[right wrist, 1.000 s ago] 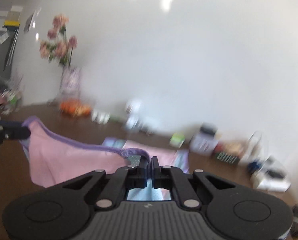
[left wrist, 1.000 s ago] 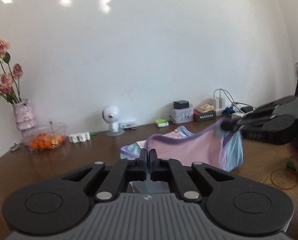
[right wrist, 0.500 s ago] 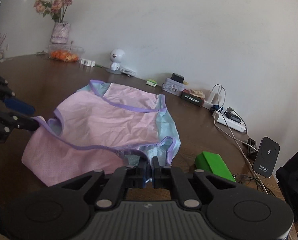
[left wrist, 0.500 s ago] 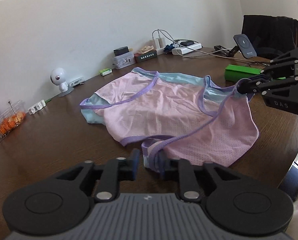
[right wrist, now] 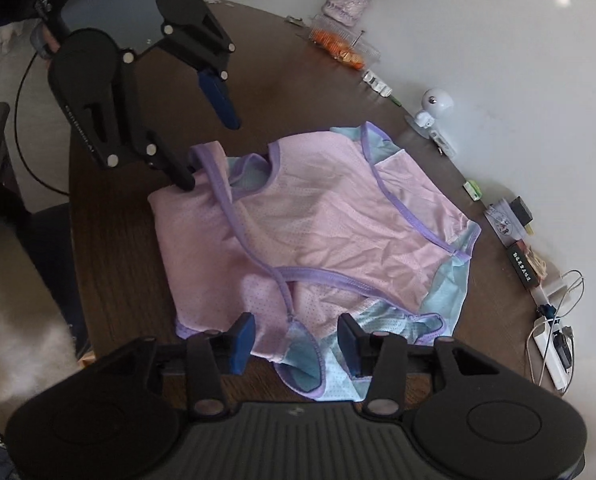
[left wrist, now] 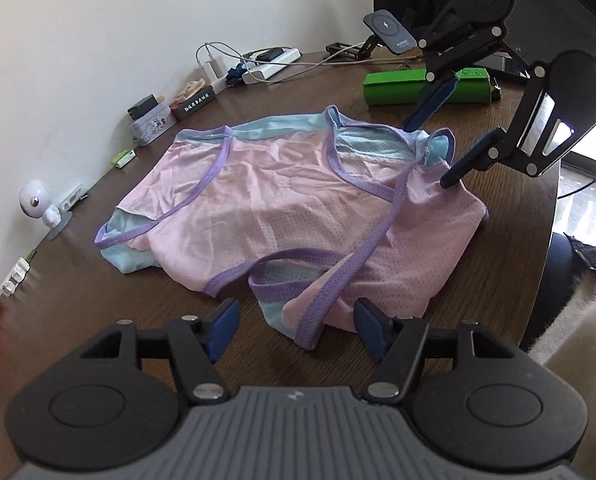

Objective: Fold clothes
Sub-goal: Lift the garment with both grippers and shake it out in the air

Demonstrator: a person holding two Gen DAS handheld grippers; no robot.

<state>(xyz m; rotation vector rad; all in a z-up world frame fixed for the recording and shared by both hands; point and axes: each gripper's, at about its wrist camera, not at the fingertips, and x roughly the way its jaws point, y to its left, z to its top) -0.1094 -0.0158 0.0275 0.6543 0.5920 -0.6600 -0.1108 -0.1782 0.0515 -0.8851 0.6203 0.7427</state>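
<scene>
Left wrist view: garment lies on the surface, folded once so the pink mesh half covers the pale blue one, purple trim on top. Left gripper sits low at the near strap; jaws have just been opening and stand spread, strap loop lying between the pads but neither pad pressing on it, so that's a release, not a grip. Right gripper in this view hangs over the far strap end; its jaws have also just been opening and are spread, one fingertip close to or touching the cloth, nothing pinched. Right wrist view agrees: right gripper pads apart with the blue strap loop slack between them, left gripper wide open over the other corner of the garment. Reading: both held the strap ends to carry the top half across, straps land at the person-side edge because that's where the fold line puts them. Fold isn't square: hem corners at the far side stick out blue, one strap runs diagonally across the pink. Likely next step is smoothing or a second fold across the width. Green pouch, charger cables and small boxes line the wall side, well apart from the cloth, so there's room to work.
</scene>
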